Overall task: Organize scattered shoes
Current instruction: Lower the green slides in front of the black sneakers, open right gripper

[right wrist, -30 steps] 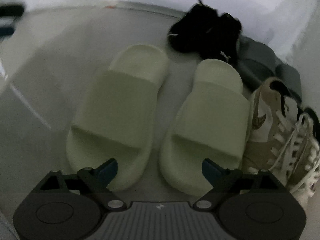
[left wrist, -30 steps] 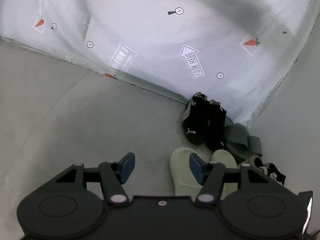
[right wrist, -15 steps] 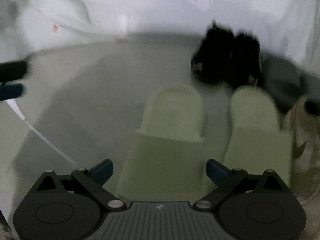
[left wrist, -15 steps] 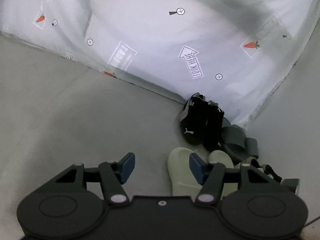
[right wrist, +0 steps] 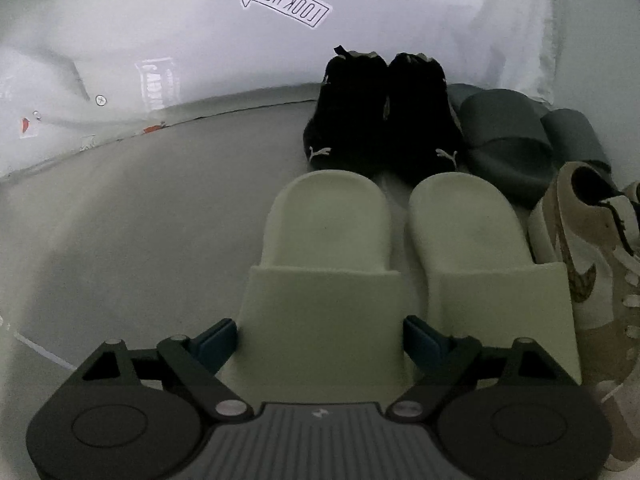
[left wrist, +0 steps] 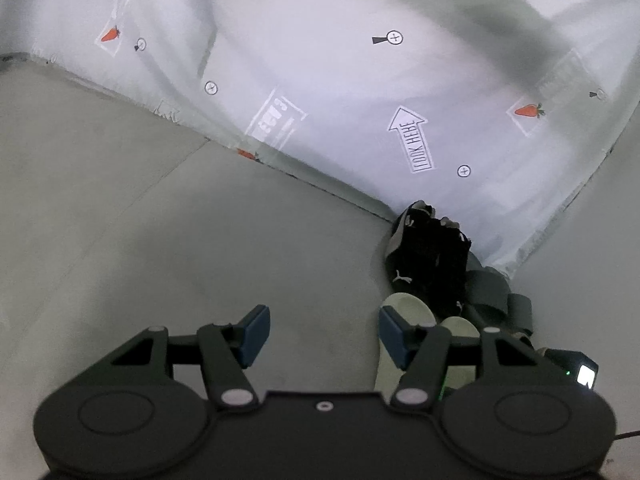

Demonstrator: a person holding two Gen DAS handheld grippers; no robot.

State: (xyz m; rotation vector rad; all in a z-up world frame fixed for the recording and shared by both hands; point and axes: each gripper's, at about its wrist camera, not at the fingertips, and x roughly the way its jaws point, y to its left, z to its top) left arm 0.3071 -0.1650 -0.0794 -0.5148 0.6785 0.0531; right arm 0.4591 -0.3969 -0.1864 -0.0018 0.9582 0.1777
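Plainly, the right claw (right wrist: 318,338) stands with its pads wide apart, one on either side of the strap of the left pale green slide (right wrist: 324,264), straddling it without clamping; whether the pads touch the strap is hard to tell. That slide lies parallel to its mate (right wrist: 480,252), just to the right of the claw, toes pointing ahead, which reads as a pair being lined up. Ahead of the claw the black sneakers (right wrist: 384,116) sit side by side against the hanging white sheet (right wrist: 200,32), with the dark grey slides (right wrist: 516,140) to their right and a tan and white sneaker (right wrist: 592,256) nearer, at far right. The rows look deliberate, so the sorting seems nearly done.

The left claw (left wrist: 320,334) is also spread, holding nothing, over bare floor (left wrist: 160,240), the shoes off to its right.

The heels of the green slides are hidden under the right claw's body, and the tan sneaker is cut off by the frame edge.
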